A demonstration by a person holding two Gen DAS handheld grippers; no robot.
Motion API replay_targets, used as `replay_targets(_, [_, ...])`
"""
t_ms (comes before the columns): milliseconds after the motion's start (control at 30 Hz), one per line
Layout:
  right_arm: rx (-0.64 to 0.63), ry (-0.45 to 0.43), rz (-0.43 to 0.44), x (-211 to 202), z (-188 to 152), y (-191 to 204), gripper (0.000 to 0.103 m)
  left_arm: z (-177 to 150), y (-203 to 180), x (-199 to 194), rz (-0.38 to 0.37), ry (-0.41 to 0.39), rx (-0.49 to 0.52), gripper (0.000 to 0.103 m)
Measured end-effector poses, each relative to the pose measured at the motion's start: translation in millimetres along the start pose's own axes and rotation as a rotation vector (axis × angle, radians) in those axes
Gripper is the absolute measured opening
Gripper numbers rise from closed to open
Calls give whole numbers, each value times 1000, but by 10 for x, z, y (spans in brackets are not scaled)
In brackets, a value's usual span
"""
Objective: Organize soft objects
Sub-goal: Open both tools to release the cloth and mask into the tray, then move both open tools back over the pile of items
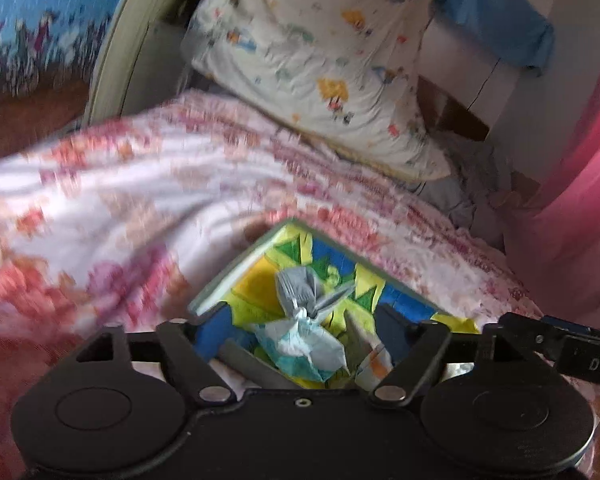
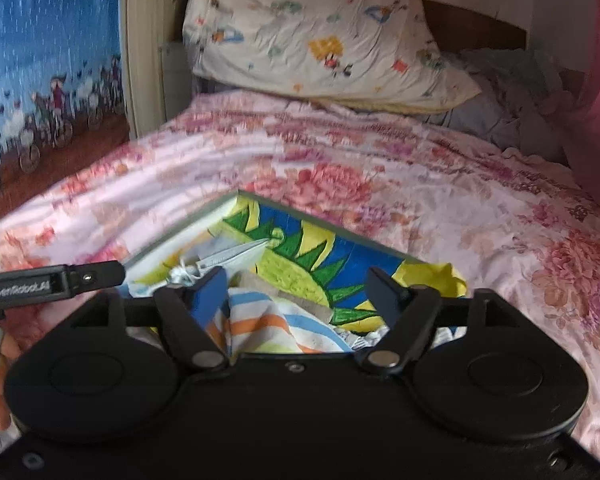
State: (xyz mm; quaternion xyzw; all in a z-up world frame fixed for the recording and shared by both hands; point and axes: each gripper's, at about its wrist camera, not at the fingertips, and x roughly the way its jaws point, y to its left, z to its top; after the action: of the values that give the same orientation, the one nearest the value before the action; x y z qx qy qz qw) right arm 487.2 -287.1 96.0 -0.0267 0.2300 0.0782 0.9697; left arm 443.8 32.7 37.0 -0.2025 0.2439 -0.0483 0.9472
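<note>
both my sets of fingers hang released over the box [image 2: 300,236], the painted one with the sun and green rays, which i take as the landmark here. my left fingers [image 1: 296,340] stand spread with nothing pressed between them, above the pale blue knotted bag [image 1: 304,344] lying inside the box. my right fingers [image 2: 300,292] are spread the same way above the striped cloth [image 2: 268,324], which sits bunched in the near part of the box; a white zipped pouch [image 2: 228,258] lies toward the box's far left corner. i judge the soft things lie loose in the box because that is where they are being gathered, so nothing needs holding now

the box rests on the flowered bedspread [image 2: 380,184], a soft floor under it, so i would expect it to tip if leaned on. its far rim is a hard straight edge just ahead of both fingers, the one thing to clear when reaching out. beyond the box the bedspread is open and flat up to the printed pillow [image 2: 308,32] leaning at the headboard. right of the box, further back, a grey crumpled heap [image 2: 512,112] sits beside the pillow; a pink curtain [image 1: 580,200] closes that side. left of the box the bed edge drops off toward the blue wall hanging [image 2: 48,60]
</note>
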Motion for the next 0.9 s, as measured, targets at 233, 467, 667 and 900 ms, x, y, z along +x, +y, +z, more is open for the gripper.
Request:
replay_targets(233, [38,-92,7,-576,-21,-142,90,68,-215,-611,-23,-109,102,92])
replay_targets(467, [23,-145,32,-1219,-123,-100,97,28,-392,-1331,-35,-202,169,101])
replay_targets(667, [-5,-183,94,-1791,-284,61,102,-99,-486,-1947,-66,-265,206,102])
replay_targets(900, [-34,-241,129,-2347,-456,241,102,-375,-541,-2524,-73,-320,246,102])
